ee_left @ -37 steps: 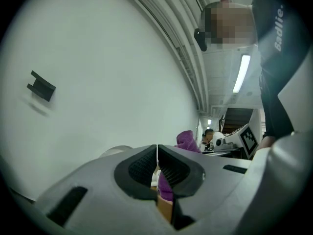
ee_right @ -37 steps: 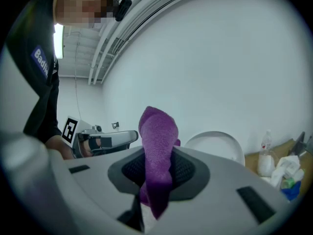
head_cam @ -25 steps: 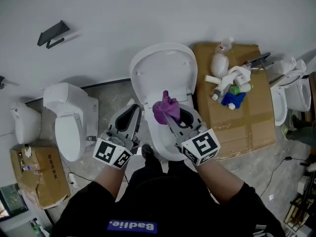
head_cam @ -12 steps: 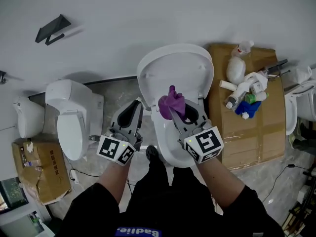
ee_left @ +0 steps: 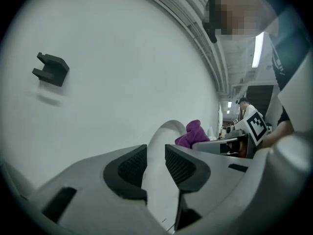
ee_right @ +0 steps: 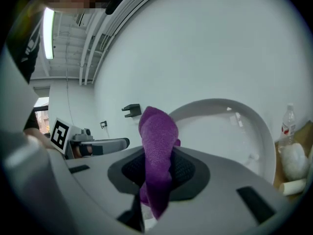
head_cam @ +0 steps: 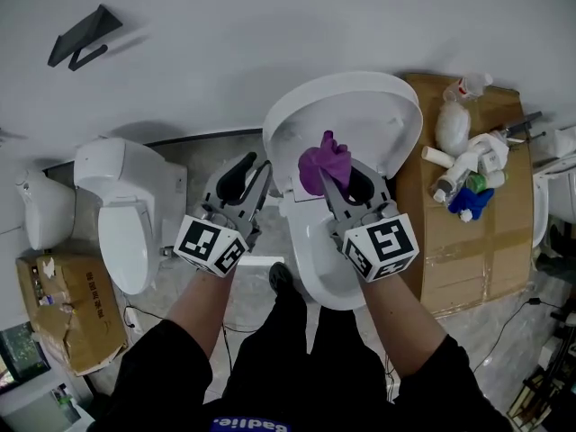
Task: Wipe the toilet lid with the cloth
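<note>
The white toilet lid [head_cam: 360,120] stands raised against the wall above the bowl [head_cam: 319,268]. My right gripper [head_cam: 337,176] is shut on a purple cloth [head_cam: 324,160], which sticks up from its tips close in front of the lid's inner face. In the right gripper view the cloth [ee_right: 157,146] hangs between the pads, with the lid [ee_right: 220,131] behind it. My left gripper [head_cam: 259,174] is at the lid's left rim with its jaws opening. In the left gripper view, the rim [ee_left: 161,151] shows in the gap between the pads, which do not press on it.
A second toilet [head_cam: 126,214] stands to the left. A cardboard box [head_cam: 468,232] with bottles [head_cam: 459,151] on top sits right of the bowl, and another box [head_cam: 63,322] lies at the lower left. A black holder [head_cam: 76,39] hangs on the wall.
Both grippers have moved forward and down toward the raised lid, the right one carrying the cloth. The left jaws, shut before, have parted.
</note>
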`<state>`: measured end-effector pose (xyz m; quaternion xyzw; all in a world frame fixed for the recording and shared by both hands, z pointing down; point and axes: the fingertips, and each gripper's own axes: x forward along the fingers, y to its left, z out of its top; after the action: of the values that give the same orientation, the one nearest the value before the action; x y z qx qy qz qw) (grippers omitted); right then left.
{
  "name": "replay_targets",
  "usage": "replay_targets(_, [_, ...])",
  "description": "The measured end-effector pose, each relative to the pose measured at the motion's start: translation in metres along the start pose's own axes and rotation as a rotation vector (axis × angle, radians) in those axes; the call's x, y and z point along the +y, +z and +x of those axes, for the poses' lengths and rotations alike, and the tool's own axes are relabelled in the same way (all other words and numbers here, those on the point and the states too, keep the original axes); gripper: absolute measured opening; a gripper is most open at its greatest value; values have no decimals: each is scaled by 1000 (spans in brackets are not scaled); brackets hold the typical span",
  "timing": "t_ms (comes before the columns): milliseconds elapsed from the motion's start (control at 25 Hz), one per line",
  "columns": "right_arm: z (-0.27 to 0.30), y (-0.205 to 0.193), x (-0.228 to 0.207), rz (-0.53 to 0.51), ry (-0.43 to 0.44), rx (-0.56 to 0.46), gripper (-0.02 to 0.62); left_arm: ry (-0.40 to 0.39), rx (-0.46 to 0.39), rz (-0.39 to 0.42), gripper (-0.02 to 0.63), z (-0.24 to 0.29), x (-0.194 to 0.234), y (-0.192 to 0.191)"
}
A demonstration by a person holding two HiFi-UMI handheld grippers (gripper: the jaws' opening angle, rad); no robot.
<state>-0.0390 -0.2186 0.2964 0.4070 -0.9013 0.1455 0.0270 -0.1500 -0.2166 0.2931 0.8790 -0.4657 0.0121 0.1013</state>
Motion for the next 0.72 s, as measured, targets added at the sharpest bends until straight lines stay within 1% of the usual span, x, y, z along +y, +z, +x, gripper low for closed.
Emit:
replay_targets(280, [36, -9, -10, -23, -23, 7, 95, -103, 18, 62, 127, 27, 25, -14])
replay_targets(520, [61, -6, -14, -65, -17, -1, 95, -189, 37, 98, 146, 46, 37, -20])
replay_targets(600, [69, -4, -15, -78, -11, -6, 95, -218, 50, 108, 169, 53, 36, -22])
replay_targets(720, [79, -1, -13, -99, 6, -14, 95, -251, 65, 106, 186, 59, 40, -24])
